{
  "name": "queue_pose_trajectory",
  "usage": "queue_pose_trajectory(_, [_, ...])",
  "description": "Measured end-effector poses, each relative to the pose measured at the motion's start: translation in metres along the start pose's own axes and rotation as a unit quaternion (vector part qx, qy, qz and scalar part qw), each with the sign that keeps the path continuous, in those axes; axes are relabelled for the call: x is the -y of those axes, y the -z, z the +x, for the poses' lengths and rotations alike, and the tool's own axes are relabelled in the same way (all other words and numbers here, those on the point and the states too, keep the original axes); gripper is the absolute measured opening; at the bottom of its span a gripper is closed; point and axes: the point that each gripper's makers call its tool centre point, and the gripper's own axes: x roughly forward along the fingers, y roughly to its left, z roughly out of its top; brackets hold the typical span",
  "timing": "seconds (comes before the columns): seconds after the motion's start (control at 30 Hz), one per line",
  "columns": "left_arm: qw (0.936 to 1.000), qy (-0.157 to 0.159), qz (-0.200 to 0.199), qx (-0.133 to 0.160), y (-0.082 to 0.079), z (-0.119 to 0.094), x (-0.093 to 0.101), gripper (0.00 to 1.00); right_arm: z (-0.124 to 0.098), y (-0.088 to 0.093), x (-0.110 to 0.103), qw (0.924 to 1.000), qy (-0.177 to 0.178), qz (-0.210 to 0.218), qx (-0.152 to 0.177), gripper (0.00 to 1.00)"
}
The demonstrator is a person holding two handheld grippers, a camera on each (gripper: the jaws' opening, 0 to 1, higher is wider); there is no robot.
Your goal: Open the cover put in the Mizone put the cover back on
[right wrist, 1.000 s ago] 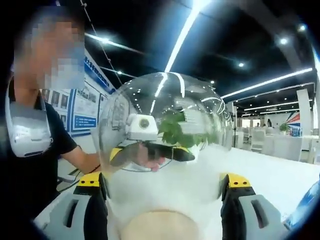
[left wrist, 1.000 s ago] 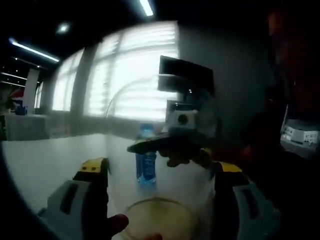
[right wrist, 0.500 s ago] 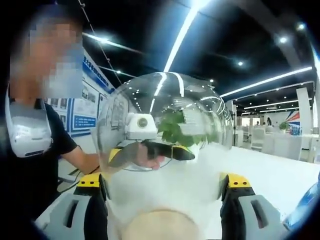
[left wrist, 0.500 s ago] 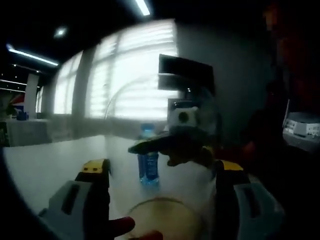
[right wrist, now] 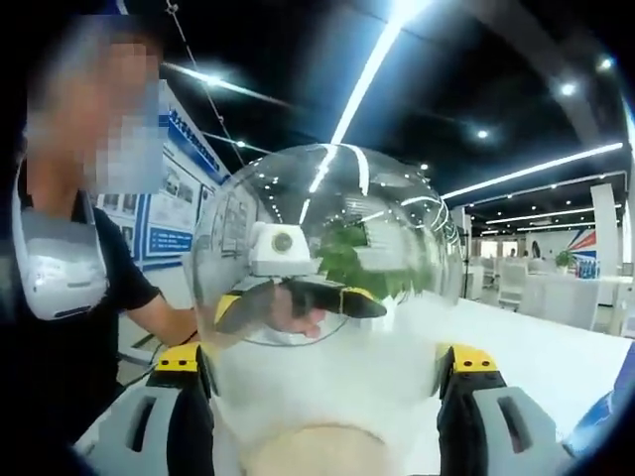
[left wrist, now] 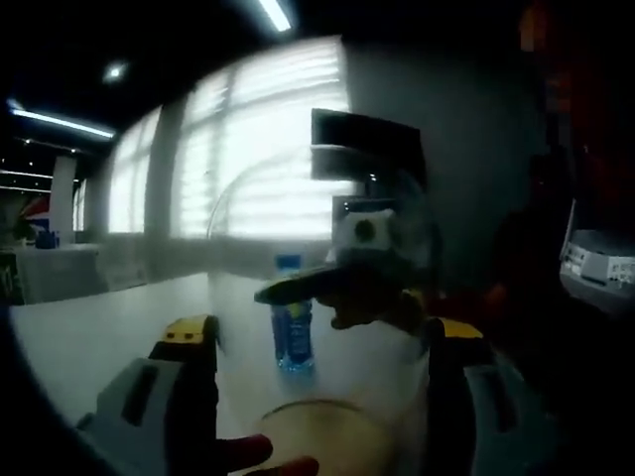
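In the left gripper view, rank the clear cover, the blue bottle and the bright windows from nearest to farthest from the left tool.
1. The clear cover, held between the left tool's jaws.
2. The blue bottle, standing on the white table behind the cover, centre.
3. The bright windows, along the far wall at the back.

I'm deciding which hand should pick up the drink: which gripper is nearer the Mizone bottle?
Right, most likely. From the left gripper the Mizone bottle stands small, beyond the clear dome. In the right gripper view it looms large at the edge, just beside the right gripper.
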Motion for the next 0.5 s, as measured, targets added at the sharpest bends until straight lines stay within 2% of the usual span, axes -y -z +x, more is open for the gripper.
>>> queue_pose_trajectory(0.27, [0.9999, -0.003, 0.005, -0.011, -0.012, -0.003, 0.012, 0.73, 0.0, -0.013, -0.012, 1.0, -0.002, -0.003, -0.001, 0.89])
queue_pose_trajectory(0.5, [0.9996, -0.006, 0.005, -0.026, -0.013, -0.005, 0.016, 0.73, 0.0, -0.016, -0.016, 1.0, -0.003, -0.005, -0.003, 0.89])
